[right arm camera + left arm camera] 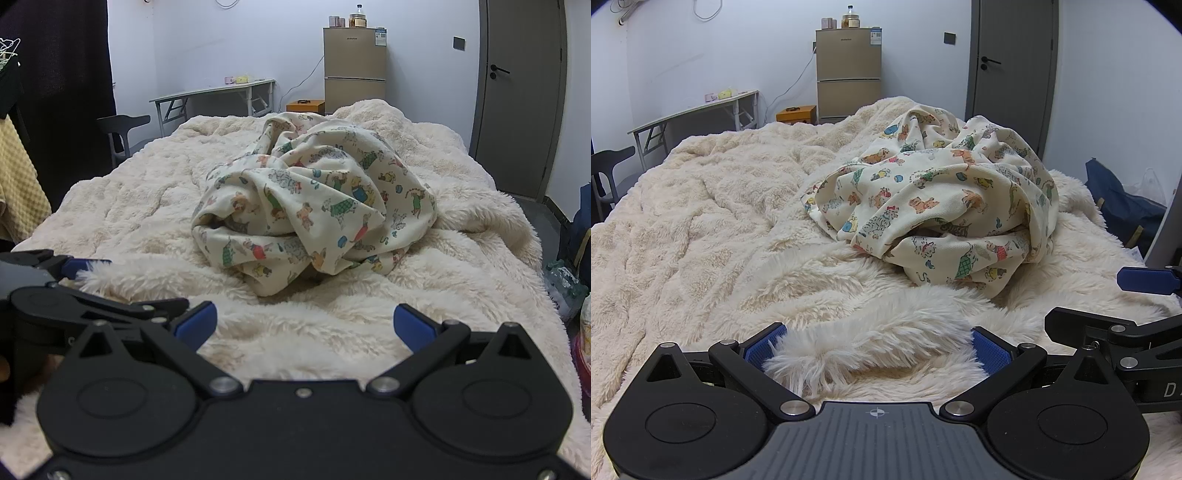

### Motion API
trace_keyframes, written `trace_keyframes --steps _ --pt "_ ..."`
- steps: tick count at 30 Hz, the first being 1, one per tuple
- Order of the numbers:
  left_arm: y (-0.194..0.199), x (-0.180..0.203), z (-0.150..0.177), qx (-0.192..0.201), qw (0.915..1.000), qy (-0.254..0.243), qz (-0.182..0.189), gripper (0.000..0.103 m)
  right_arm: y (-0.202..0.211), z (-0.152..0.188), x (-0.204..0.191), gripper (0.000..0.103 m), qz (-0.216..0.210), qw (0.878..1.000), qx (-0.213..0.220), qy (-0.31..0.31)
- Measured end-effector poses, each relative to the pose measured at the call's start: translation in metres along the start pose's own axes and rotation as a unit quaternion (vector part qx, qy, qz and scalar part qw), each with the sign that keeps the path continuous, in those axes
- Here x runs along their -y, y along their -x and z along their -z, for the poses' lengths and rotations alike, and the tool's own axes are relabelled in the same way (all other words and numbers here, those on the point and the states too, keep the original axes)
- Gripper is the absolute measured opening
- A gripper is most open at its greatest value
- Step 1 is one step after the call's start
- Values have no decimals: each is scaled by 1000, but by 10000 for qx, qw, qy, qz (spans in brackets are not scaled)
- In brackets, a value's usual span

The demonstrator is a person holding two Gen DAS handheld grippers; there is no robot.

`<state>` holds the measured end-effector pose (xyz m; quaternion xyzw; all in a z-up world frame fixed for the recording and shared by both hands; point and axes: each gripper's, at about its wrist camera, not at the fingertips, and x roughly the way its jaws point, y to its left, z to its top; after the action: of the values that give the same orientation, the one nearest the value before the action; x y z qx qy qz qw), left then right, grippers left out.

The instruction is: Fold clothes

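printed garment (934,206) lies crumpled mid-bed on fluffy blanket (713,221), looks light, soft and limp so best pinched at a loose edge or hem, left gripper (879,347) and right gripper (304,325) both spread apart, empty, near it

Your left gripper (877,347) sits low with its blue pads spread wide apart. Your right gripper (304,325) is level beside it at its three o'clock, jaws equally wide, gripping nothing.
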<state>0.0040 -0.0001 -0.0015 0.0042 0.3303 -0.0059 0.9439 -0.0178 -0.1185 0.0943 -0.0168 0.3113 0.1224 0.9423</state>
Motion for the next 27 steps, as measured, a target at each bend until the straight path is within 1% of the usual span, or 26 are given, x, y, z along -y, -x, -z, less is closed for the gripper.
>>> trace_keyframes --steps 27 --pt "-1 0 0 1 10000 -5 5 103 -2 -1 2 103 -39 10000 -28 -22"
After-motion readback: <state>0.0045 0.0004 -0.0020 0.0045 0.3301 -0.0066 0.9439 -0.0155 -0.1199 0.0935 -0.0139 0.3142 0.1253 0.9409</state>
